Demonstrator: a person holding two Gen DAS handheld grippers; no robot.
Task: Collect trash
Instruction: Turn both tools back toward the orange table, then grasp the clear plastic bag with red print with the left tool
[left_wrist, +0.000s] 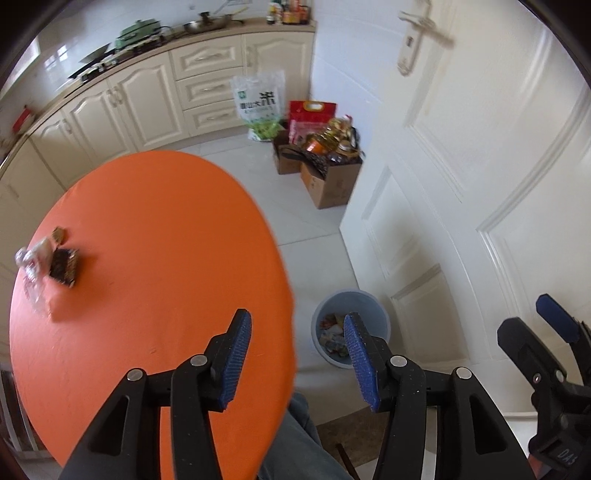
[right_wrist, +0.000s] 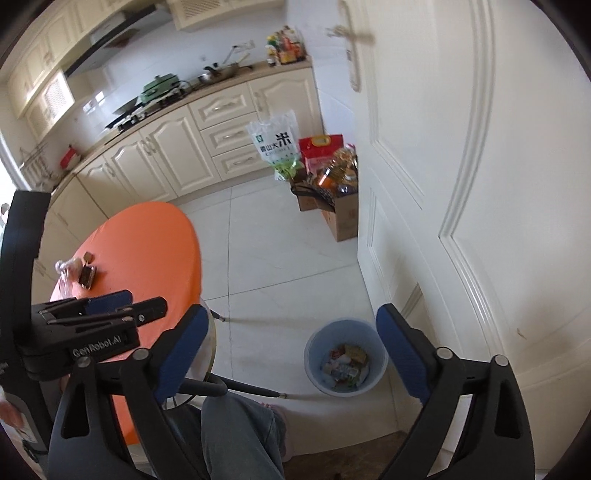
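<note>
Left tool (left_wrist: 297, 352) half open, nothing between its blue pads (left_wrist: 236, 354), hanging over the near edge of the round orange table (left_wrist: 155, 229). Right tool (right_wrist: 291, 354) spread wide and empty, poised above the floor with the blue bin (right_wrist: 314, 365) showing between its fingers (right_wrist: 400, 354).

Bin on the white tile floor (right_wrist: 280, 266), just beside the table and close to the white door (right_wrist: 461, 184); wrappers (right_wrist: 345, 365) piled in its bottom. More trash on the table's far left part: a dark snack packet (left_wrist: 64, 266), touching a crumpled clear plastic bag (left_wrist: 33, 269), with a small brown scrap (left_wrist: 58, 234) just behind. Blurred there, so finer detail cannot be told.

Beyond the table, cream kitchen cabinets (left_wrist: 147, 99) with a stove and pans on top. A rice sack (left_wrist: 260, 105), a red bag (left_wrist: 312, 116) and cardboard boxes (left_wrist: 328, 181) full of goods standing in the corner by the door. A trouser leg (right_wrist: 240, 432) low in the right wrist view, under the table's edge.
</note>
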